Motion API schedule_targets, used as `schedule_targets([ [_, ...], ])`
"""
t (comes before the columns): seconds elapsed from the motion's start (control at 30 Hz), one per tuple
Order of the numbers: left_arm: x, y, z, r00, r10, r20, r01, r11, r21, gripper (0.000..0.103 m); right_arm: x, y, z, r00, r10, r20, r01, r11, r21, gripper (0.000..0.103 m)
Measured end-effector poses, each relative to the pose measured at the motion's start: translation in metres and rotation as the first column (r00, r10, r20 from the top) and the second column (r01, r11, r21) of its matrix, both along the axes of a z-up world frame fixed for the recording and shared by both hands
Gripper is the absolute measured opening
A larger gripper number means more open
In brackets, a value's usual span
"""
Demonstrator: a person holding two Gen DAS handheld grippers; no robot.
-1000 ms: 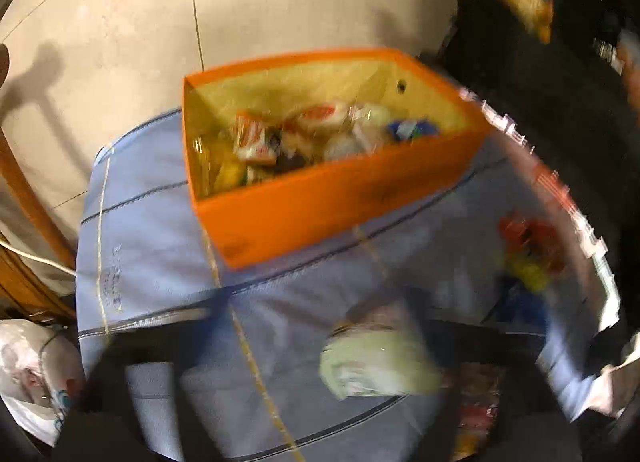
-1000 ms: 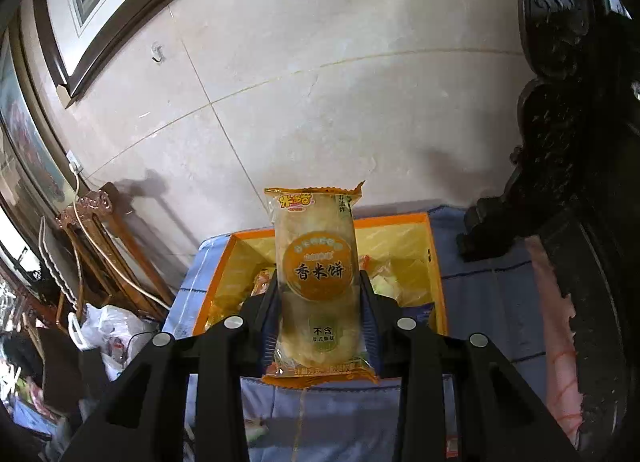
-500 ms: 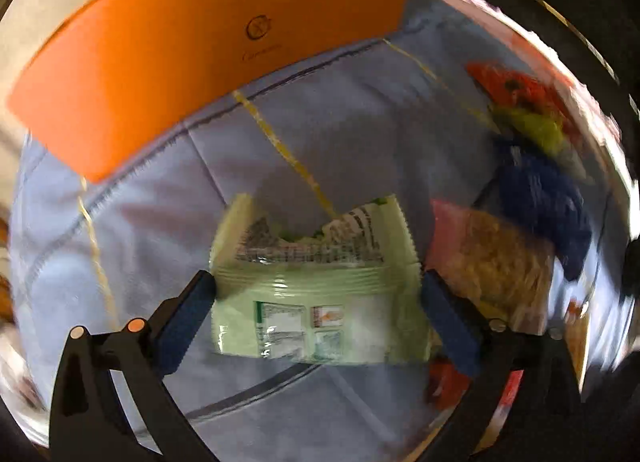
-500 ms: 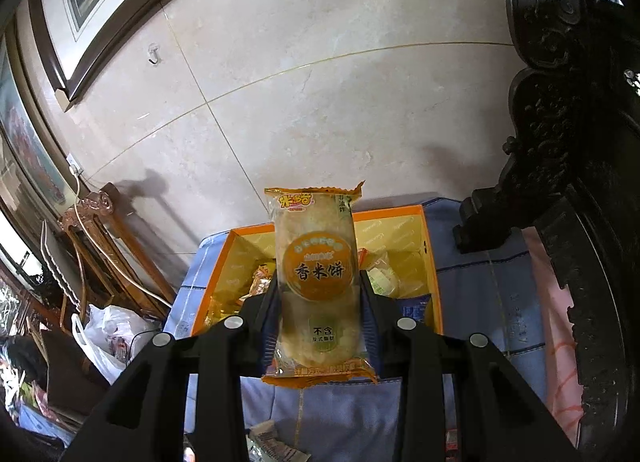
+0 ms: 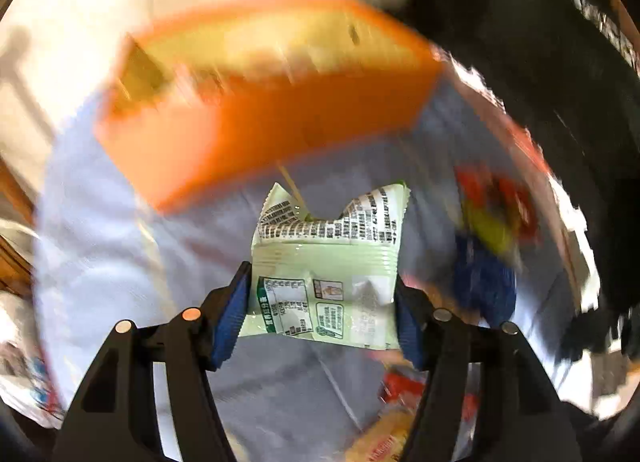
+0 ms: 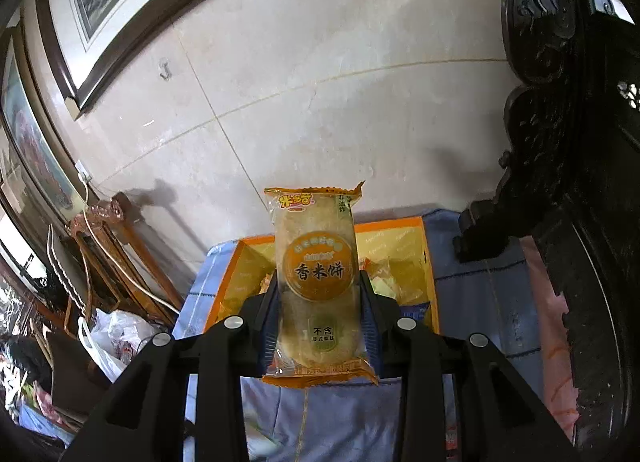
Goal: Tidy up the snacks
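Observation:
My left gripper (image 5: 322,298) is shut on a light green snack packet (image 5: 326,268), held above the blue cloth (image 5: 120,262) just in front of the orange box (image 5: 260,110). My right gripper (image 6: 320,294) is shut on a yellow rice cracker packet (image 6: 318,278), held upright above the near edge of the orange box (image 6: 428,262), which holds several snacks.
Loose red, yellow and blue snack packets (image 5: 488,230) lie on the cloth to the right. A dark carved chair (image 6: 560,182) stands at the right. A wooden stand (image 6: 104,230) and white plastic bags (image 6: 116,334) are at the left. A tiled wall is behind.
My left gripper closed on the green packet and lifted it off the cloth toward the box. My right gripper kept its rice cracker packet and barely moved.

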State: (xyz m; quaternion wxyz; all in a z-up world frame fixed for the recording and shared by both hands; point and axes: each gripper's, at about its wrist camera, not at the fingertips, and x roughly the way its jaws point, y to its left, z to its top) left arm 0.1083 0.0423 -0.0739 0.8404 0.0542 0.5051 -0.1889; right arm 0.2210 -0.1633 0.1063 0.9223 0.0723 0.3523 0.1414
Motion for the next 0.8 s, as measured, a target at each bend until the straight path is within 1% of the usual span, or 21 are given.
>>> schedule_targets([
  [0.07,0.025,0.012,0.032,0.995,0.071,0.074,-0.072,0.997,0.017,0.063,0.006,-0.001,0.002,1.000,-0.008,0.002,0.008,1.000,0.013,0.035],
  [0.1,0.046,0.017,0.048,0.986,0.120,0.115,-0.126,0.991,0.050,0.063,0.010,-0.001,0.001,1.000,-0.012,0.001,0.012,1.000,0.022,0.035],
  [0.17,0.072,0.022,0.065,0.968,0.190,0.164,-0.204,0.977,0.069,0.063,0.017,0.000,-0.001,1.000,-0.022,-0.004,0.022,1.000,0.015,0.035],
  [0.2,0.090,0.026,0.074,0.958,0.234,0.167,-0.248,0.966,0.072,0.063,0.020,0.001,-0.002,1.000,-0.024,-0.001,0.024,1.000,0.008,0.035],
  [0.27,0.107,0.027,0.084,0.953,0.253,0.168,-0.263,0.964,0.037,0.063,0.032,0.000,-0.008,0.999,-0.037,-0.009,0.037,0.999,-0.012,0.035],
  [0.3,0.114,0.027,0.087,0.948,0.271,0.168,-0.280,0.959,0.036,0.066,0.041,-0.001,-0.012,0.999,-0.038,-0.027,0.037,0.999,-0.027,0.037],
  [0.33,0.122,0.025,0.090,0.938,0.300,0.171,-0.311,0.950,0.039,0.072,0.047,-0.001,-0.016,0.999,-0.028,-0.038,0.026,0.999,-0.041,0.040],
  [0.37,0.128,0.024,0.092,0.925,0.330,0.190,-0.340,0.940,0.020,0.091,0.054,0.001,-0.021,0.999,-0.012,-0.053,0.008,0.998,-0.069,0.073],
  [0.4,0.131,0.023,0.091,0.904,0.369,0.218,-0.382,0.924,0.019,0.099,0.061,0.002,-0.027,0.998,-0.015,-0.066,0.007,0.993,-0.115,0.100],
  [0.43,0.132,0.023,0.090,0.864,0.436,0.250,-0.460,0.887,0.042,0.099,0.064,0.001,-0.032,0.998,-0.038,-0.057,0.029,0.987,-0.155,0.099],
  [0.47,0.132,0.023,0.086,0.857,0.458,0.235,-0.483,0.874,0.060,0.099,0.063,-0.003,-0.037,0.997,-0.046,-0.066,0.033,0.982,-0.185,0.099],
  [0.5,0.126,0.020,0.078,0.882,0.439,0.173,-0.455,0.888,0.064,0.099,0.061,-0.008,-0.040,0.996,-0.039,-0.084,0.022,0.981,-0.194,0.099],
  [0.53,0.119,0.020,0.073,0.902,0.410,0.132,-0.421,0.905,0.063,0.099,0.051,-0.020,-0.043,0.993,-0.035,-0.111,0.013,0.981,-0.192,0.099],
  [0.57,0.106,0.017,0.066,0.920,0.379,0.103,-0.387,0.919,0.076,0.099,0.039,-0.032,-0.045,0.992,-0.047,-0.113,0.026,0.983,-0.184,0.099],
  [0.6,0.093,0.015,0.062,0.926,0.364,0.099,-0.372,0.924,0.085,0.099,0.021,-0.047,-0.049,0.990,-0.079,-0.120,0.057,0.982,-0.178,0.099],
  [0.63,0.069,0.013,0.055,0.936,0.337,0.105,-0.347,0.933,0.097,0.099,0.009,-0.058,-0.054,0.985,-0.108,-0.136,0.082,0.979,-0.184,0.099],
  [0.67,0.047,0.011,0.049,0.944,0.309,0.113,-0.321,0.941,0.109,0.099,-0.011,-0.071,-0.065,0.973,-0.162,-0.162,0.124,0.968,-0.219,0.099],
  [0.7,0.016,0.010,0.040,0.952,0.279,0.121,-0.293,0.949,0.114,0.099,-0.026,-0.079,-0.074,0.965,-0.198,-0.174,0.150,0.956,-0.252,0.099],
  [0.73,-0.009,0.007,0.032,0.957,0.266,0.113,-0.279,0.952,0.122,0.099,-0.047,-0.089,-0.090,0.950,-0.252,-0.183,0.189,0.934,-0.303,0.099],
  [0.77,-0.029,0.004,0.024,0.963,0.249,0.103,-0.261,0.958,0.119,0.099,-0.060,-0.098,-0.105,0.935,-0.293,-0.198,0.216,0.918,-0.333,0.099],
  [0.8,-0.055,0.001,0.013,0.974,0.210,0.087,-0.218,0.971,0.098,0.099,-0.071,-0.106,-0.120,0.917,-0.331,-0.223,0.241,0.905,-0.351,0.099],
])
